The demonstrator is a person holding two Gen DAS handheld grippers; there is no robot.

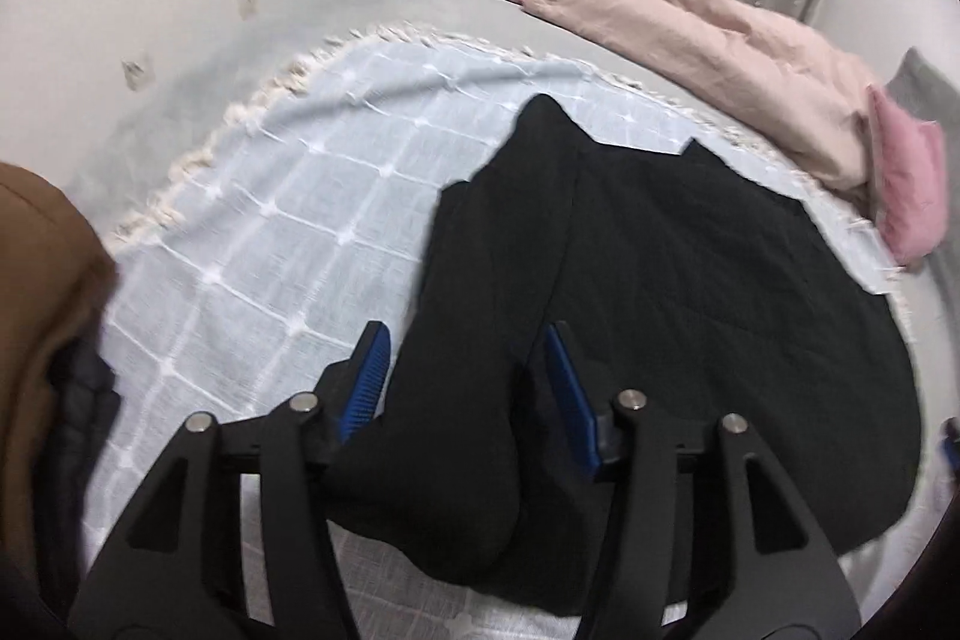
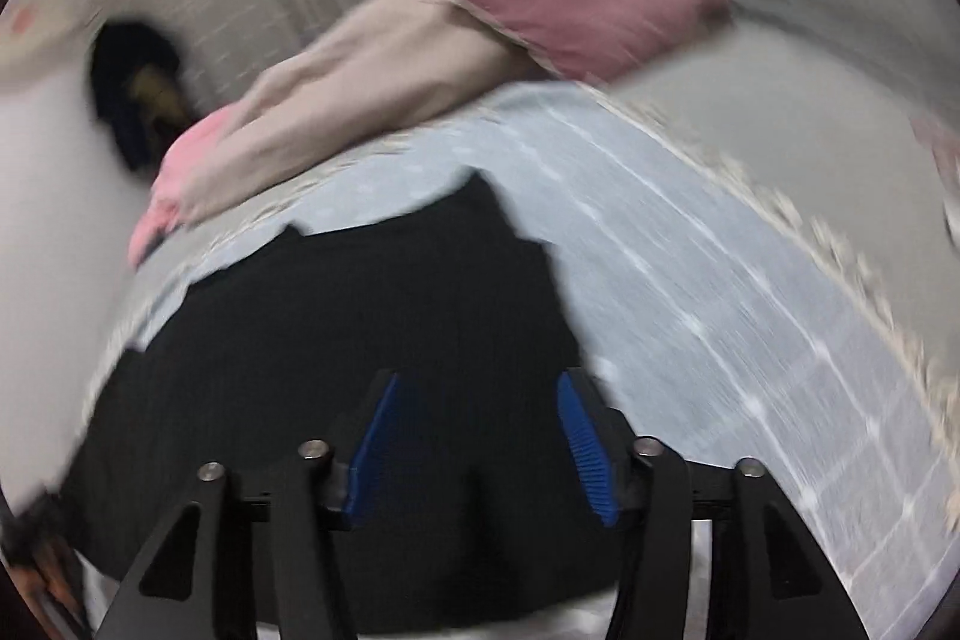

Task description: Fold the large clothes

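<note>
Black garment (image 1: 660,280) lies on the pale checked cloth (image 1: 270,220) — left gripper (image 1: 465,382) and right gripper (image 2: 477,436) fingers spread, gripping nothing.

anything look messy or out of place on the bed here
The black garment lies unevenly on the checked cloth, its left side folded over in a crooked strip. A pink and beige bundle sits crumpled along the far edge.
</note>
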